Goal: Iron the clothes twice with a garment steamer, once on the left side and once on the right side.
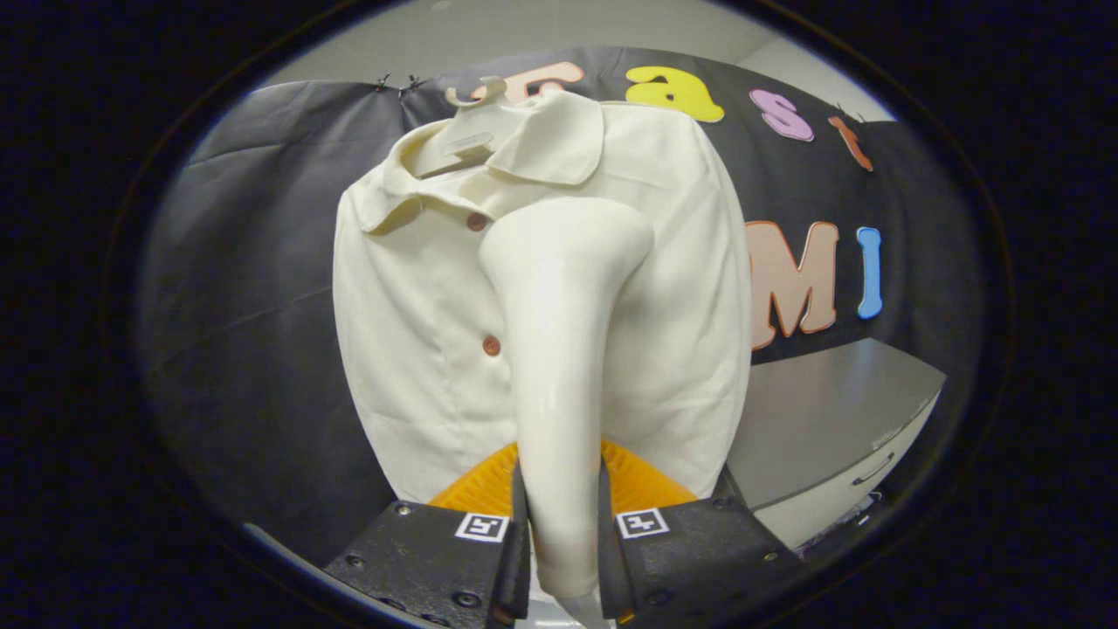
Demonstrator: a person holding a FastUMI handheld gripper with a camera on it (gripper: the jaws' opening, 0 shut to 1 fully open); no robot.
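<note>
Both fingers of the gripper [560,533] pinch the glossy cream plastic garment steamer [559,349], its head against the cream buttoned shirt [419,332]. The operator should keep that head flat and draw it slowly, evenly down one side.

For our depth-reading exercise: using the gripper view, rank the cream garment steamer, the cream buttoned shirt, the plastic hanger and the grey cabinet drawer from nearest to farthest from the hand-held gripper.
1. Cream garment steamer: clamped between the fingers of the hand-held gripper.
2. Cream buttoned shirt: just beyond the steamer's head.
3. Plastic hanger: at the shirt's collar, topmost.
Grey cabinet drawer: off right; depth too unclear to rank.
</note>
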